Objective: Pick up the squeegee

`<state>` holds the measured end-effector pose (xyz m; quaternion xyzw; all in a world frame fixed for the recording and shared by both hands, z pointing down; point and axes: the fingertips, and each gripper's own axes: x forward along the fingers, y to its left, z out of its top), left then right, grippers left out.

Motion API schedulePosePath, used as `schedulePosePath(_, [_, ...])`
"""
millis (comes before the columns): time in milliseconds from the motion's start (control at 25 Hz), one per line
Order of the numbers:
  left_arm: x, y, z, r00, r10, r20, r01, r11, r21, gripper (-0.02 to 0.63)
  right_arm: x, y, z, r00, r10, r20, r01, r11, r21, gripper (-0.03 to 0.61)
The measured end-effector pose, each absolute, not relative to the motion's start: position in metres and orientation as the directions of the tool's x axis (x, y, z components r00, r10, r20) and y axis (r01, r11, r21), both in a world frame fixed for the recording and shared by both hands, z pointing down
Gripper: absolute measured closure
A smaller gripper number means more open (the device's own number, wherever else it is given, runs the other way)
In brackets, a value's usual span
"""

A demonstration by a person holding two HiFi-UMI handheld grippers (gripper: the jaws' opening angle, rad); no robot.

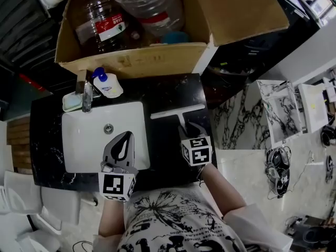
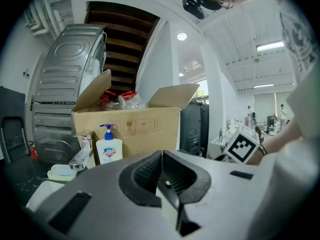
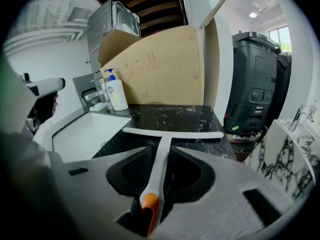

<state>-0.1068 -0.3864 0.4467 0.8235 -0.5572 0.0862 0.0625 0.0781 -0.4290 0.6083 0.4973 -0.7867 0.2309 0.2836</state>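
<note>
Squeegee: a white T-shaped squeegee (image 3: 172, 133) with an orange handle end. Its blade lies across the black marble counter (image 1: 173, 91) just right of the sink, and its handle runs back toward the person. Whether the blade rests on the stone or sits just above it cannot be told.
Right gripper: the right gripper (image 3: 161, 151) has its jaws closed on the squeegee's handle, one ribbed pad on each side of the shaft. The orange end shows behind the pads. In the head view it sits over the counter's right part, near the front edge.
Left gripper: the left gripper (image 2: 161, 154) has its jaws pressed together with nothing between them. In the head view it hovers over the front right part of the sink, well apart from the squeegee.
Sink: a white rectangular sink (image 1: 79, 140) is set in the counter, with a drain in the middle.
Faucet: a chrome faucet (image 1: 86, 96) stands at the basin's far edge.
Soap dish: a pale soap dish (image 1: 71, 102) sits just left of the faucet.
Soap bottle: a white soap bottle (image 1: 107, 84) with a blue pump stands to the faucet's right.
Box: an open cardboard box (image 1: 131, 59) behind the counter holds large water bottles (image 1: 102, 20).
Bin: a black bin (image 3: 257, 84) stands beyond the counter's right end.
</note>
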Motion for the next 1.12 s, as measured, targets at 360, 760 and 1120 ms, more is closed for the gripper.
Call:
schedulePosePath(360, [-0.105, -0.388, 0.466, 0.394, -0.882, 0.257, -0.917, -0.394, 0.053, 0.601, 0.079, -0.438, 0.632, -0.22, -0.613, 0.759, -0.947, 0.321, -0.015, 0.468])
schedulePosePath(760, [-0.103, -0.376, 0.477, 0.434, -0.853, 0.29, -0.899, -0.43, 0.083, 0.601, 0.076, -0.44, 0.637, -0.198, -0.61, 0.767, -0.957, 0.289, -0.017, 0.503])
schedulePosePath(1120, [-0.115, -0.376, 0.471, 0.429, -0.868, 0.251, -0.901, -0.431, 0.046, 0.601, 0.074, -0.441, 0.614, -0.229, -0.642, 0.732, -0.959, 0.279, -0.054, 0.505])
